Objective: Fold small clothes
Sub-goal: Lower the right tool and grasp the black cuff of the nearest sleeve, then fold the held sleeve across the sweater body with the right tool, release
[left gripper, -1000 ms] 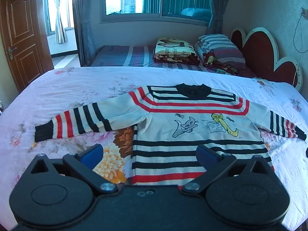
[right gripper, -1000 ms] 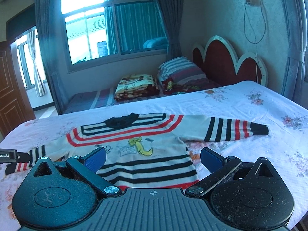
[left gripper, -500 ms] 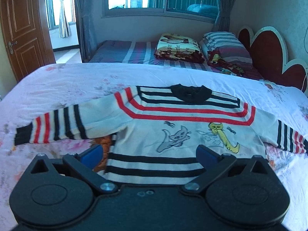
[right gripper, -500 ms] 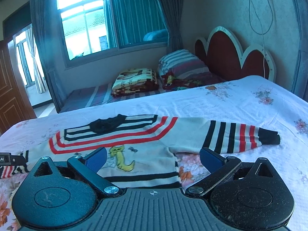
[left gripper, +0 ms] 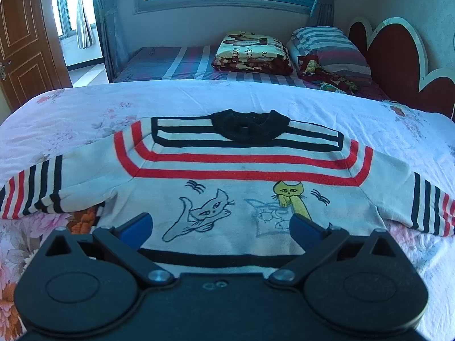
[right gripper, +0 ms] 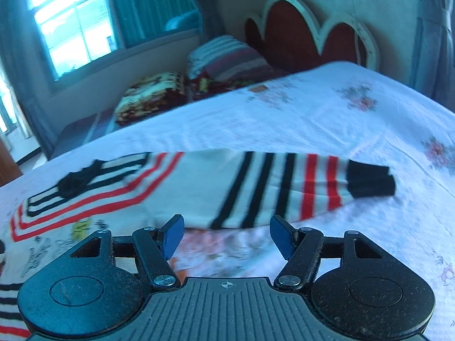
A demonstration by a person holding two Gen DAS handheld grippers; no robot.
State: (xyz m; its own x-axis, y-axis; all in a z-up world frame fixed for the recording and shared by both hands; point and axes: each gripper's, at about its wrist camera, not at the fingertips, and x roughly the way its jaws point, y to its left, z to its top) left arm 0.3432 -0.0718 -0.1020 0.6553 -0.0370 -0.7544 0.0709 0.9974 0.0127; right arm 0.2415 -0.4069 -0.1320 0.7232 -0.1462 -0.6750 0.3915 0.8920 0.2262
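Observation:
A small white sweater [left gripper: 241,170] with red and black stripes, a black collar and cat drawings lies flat, face up, on the floral bed sheet [left gripper: 85,108], both sleeves spread out. My left gripper [left gripper: 220,228] is open and empty, low over the sweater's chest near the drawings. My right gripper [right gripper: 226,234] is open and empty, just in front of the sweater's right sleeve [right gripper: 270,187], whose black cuff [right gripper: 369,180] points right. The sweater's lower hem is hidden behind the left gripper.
A second bed [left gripper: 170,65] with a folded blanket [left gripper: 253,54] and striped pillows [left gripper: 327,45] stands beyond the far edge. A red headboard [right gripper: 307,37] is at the right. A wooden door [left gripper: 25,37] is at the far left.
Both grippers have moved forward and lower toward the sweater. The left now hovers over the chest. The right has swung right toward the right sleeve. Both stay open.

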